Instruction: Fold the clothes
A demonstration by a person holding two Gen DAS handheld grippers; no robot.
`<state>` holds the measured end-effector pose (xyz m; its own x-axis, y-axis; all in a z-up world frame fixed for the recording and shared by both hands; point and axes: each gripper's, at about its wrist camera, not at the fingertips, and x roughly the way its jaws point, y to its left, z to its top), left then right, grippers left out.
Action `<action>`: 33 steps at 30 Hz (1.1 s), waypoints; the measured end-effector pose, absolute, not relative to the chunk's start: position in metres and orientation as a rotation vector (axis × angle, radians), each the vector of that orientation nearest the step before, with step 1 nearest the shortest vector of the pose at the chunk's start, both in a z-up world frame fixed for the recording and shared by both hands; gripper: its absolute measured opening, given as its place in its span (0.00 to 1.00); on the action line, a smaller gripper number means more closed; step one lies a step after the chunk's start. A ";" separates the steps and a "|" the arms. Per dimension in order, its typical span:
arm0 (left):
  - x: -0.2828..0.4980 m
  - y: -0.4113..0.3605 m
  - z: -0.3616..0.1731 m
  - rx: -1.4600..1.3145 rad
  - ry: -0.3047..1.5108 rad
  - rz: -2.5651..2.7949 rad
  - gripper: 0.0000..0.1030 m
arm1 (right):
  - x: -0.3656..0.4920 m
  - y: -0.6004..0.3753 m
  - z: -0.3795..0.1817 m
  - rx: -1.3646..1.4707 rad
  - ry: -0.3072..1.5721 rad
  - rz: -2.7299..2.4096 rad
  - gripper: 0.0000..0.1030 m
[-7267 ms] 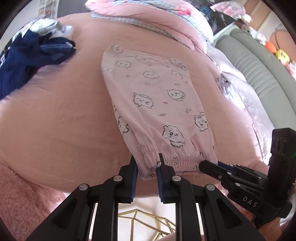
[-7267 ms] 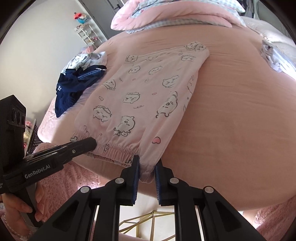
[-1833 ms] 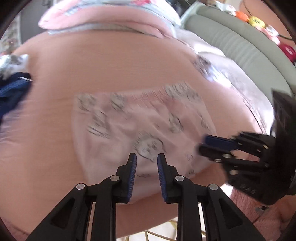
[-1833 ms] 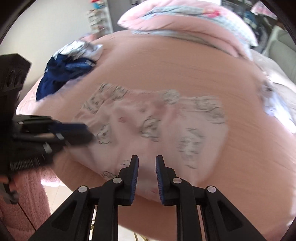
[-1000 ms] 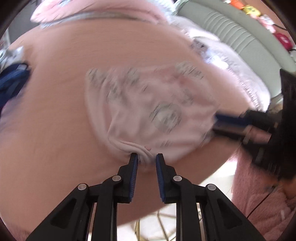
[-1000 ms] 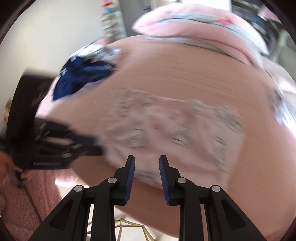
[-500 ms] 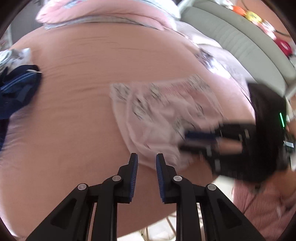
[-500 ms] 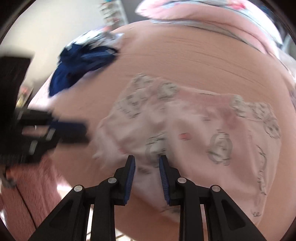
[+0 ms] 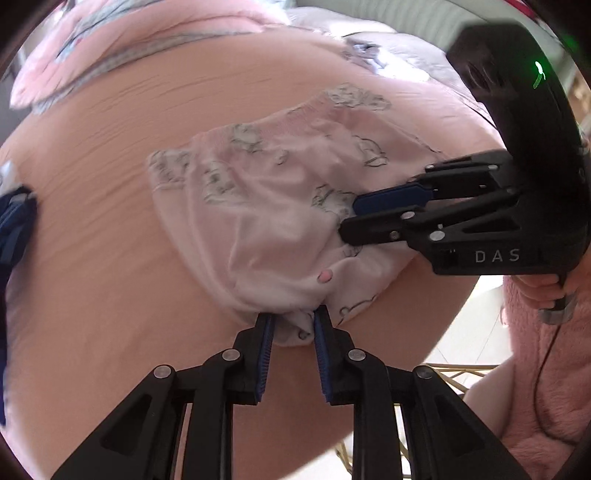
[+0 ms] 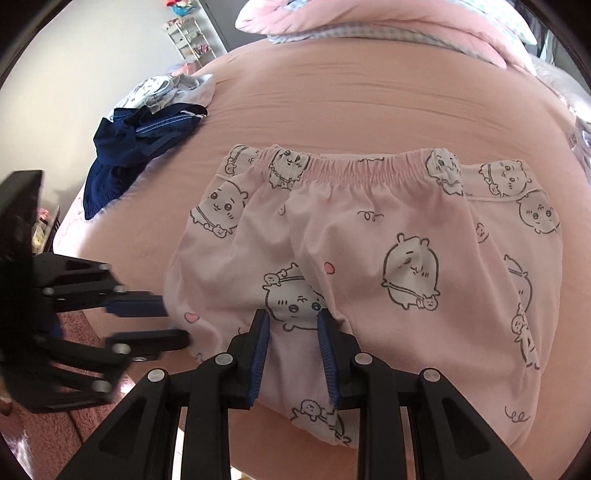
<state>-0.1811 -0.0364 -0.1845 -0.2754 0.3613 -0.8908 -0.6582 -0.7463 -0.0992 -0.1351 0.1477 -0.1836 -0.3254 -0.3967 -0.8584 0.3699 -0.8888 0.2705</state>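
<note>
Pyjama trousers: pale pink printed pyjama trousers of soft, thin cotton with black-outlined cartoon animals and small pink hearts; folded over, gathered elastic waistband at the far edge, rumpled along the near fold.
Position: on the pink bedsheet, close to the bed's near edge, the lower fold spilling toward it.
Left gripper: left gripper has its blue ribbed pads partly apart with a bunched bit of the near hem between them; whether the pads actually pinch it I cannot tell.
Right gripper: right gripper hangs low over the cloth with jaws spread, nothing between them.
Sheet: smooth, faintly creased, bare on the far side and to the trousers' left.
Neighbours: navy garment crumpled well apart at the left edge, beside a white printed garment; pink duvet heaped at the far end.
</note>
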 end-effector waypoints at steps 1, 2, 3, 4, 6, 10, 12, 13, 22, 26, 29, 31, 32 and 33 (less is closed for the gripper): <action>-0.181 -0.035 -0.183 -1.320 0.365 2.041 0.09 | -0.134 0.148 -0.182 1.460 -0.029 -2.237 0.26; -0.182 -0.037 -0.179 -1.319 0.341 2.028 0.08 | -0.135 0.144 -0.180 1.468 -0.030 -2.241 0.26; -0.183 -0.039 -0.174 -1.317 0.320 2.021 0.07 | -0.136 0.140 -0.178 1.476 -0.031 -2.245 0.26; -0.183 -0.042 -0.168 -1.310 0.305 2.017 0.07 | -0.136 0.136 -0.177 1.484 -0.032 -2.249 0.26; -0.182 -0.052 -0.156 -1.299 0.294 2.004 0.06 | -0.132 0.135 -0.168 1.474 -0.055 -2.244 0.26; -0.185 -0.070 -0.143 -1.339 0.294 1.963 0.01 | -0.123 0.125 -0.161 1.418 0.007 -2.238 0.26; -0.187 -0.075 -0.150 -1.416 0.362 1.961 0.00 | -0.126 0.119 -0.169 1.446 0.065 -2.241 0.26; -0.187 -0.078 -0.155 -1.454 0.385 1.960 0.00 | -0.129 0.118 -0.176 1.476 0.092 -2.246 0.26; -0.191 -0.048 -0.144 -1.357 0.217 2.062 0.01 | -0.126 0.145 -0.156 1.383 -0.025 -2.338 0.26; -0.194 -0.009 -0.156 -1.352 0.245 2.066 0.02 | -0.127 0.156 -0.163 1.413 0.003 -2.351 0.26; -0.194 -0.007 -0.177 -1.476 0.407 2.021 0.02 | -0.130 0.178 -0.174 1.470 0.122 -2.306 0.26; -0.197 -0.023 -0.170 -1.519 0.401 2.015 0.02 | -0.132 0.203 -0.172 1.495 0.180 -2.305 0.25; -0.201 -0.030 -0.165 -1.559 0.407 2.040 0.02 | -0.132 0.219 -0.166 1.497 0.189 -2.318 0.25; -0.206 -0.036 -0.160 -1.583 0.423 2.087 0.02 | -0.133 0.238 -0.158 1.508 0.194 -2.363 0.25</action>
<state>-0.2055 -0.0361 -0.1597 -0.2133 0.1899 -0.9584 -0.5478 -0.8355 -0.0437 -0.1332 0.2377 -0.1581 -0.3851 -0.2014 -0.9006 0.3456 -0.9363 0.0616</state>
